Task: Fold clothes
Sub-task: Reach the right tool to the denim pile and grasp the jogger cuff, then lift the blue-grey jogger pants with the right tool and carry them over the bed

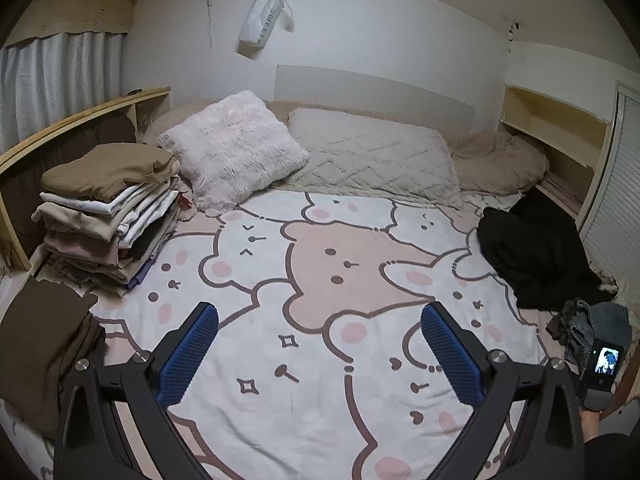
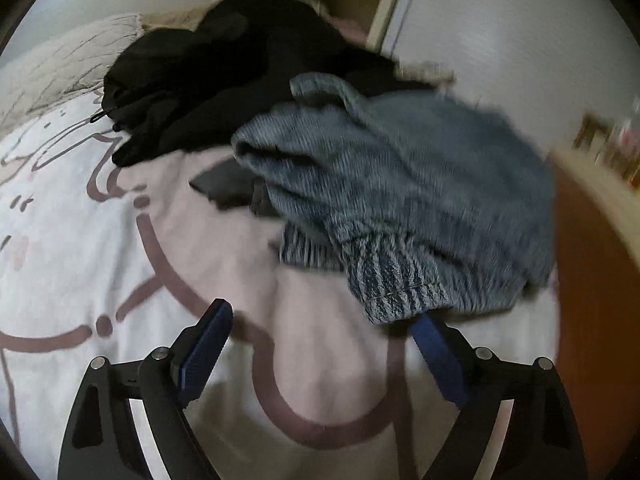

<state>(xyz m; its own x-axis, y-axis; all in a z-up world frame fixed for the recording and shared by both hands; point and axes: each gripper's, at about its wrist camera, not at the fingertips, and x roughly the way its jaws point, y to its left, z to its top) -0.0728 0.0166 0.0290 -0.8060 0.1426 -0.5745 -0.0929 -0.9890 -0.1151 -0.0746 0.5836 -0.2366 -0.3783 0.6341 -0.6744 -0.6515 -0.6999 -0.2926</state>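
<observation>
A crumpled blue denim garment [image 2: 404, 200] lies on the bear-print bedspread [image 2: 80, 240] beside a heap of black clothing [image 2: 240, 72]. My right gripper [image 2: 320, 320] hovers just in front of the denim with its jaws wide apart and nothing between them; the right fingertip sits at the denim's hem. My left gripper [image 1: 320, 312] stands open over the bare middle of the bedspread [image 1: 320, 260], holding nothing. The left wrist view also shows the black heap [image 1: 536, 248], the denim [image 1: 584, 324], a tall stack of folded clothes [image 1: 112, 208] at the left, and a brown folded piece [image 1: 44, 352].
Two pillows [image 1: 236, 148] and a rumpled beige blanket [image 1: 496, 160] lie at the head of the bed. Wooden shelving [image 1: 556, 120] and a louvred door [image 1: 624, 200] stand at the right. A wooden edge [image 2: 592, 280] runs close to the denim's right.
</observation>
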